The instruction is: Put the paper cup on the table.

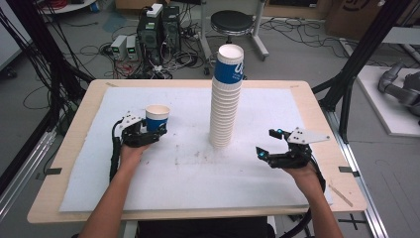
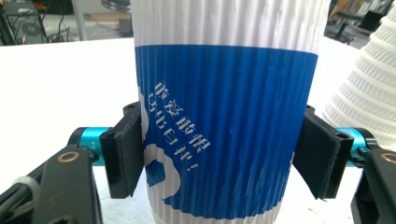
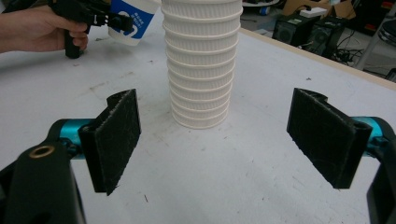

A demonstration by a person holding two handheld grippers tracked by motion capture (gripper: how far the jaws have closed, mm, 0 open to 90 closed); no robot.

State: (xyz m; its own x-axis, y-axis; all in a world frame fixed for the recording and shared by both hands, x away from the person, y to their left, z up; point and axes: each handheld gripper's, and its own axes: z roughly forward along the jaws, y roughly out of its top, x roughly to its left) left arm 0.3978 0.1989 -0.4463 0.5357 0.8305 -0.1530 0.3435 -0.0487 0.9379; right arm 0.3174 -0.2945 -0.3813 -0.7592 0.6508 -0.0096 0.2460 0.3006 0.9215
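Grey floor (image 1: 307,54), black stool (image 1: 232,22) (cables around)

white Chinese characters on blue cup (image 2: 224,130), illegible

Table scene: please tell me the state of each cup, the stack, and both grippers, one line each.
single cup: upright, mouth up, gripped on both sides.
cup stack: upright on the white mat, tall, ungripped.
left gripper: shut on the single cup.
right gripper: open, holding nothing, facing the stack.
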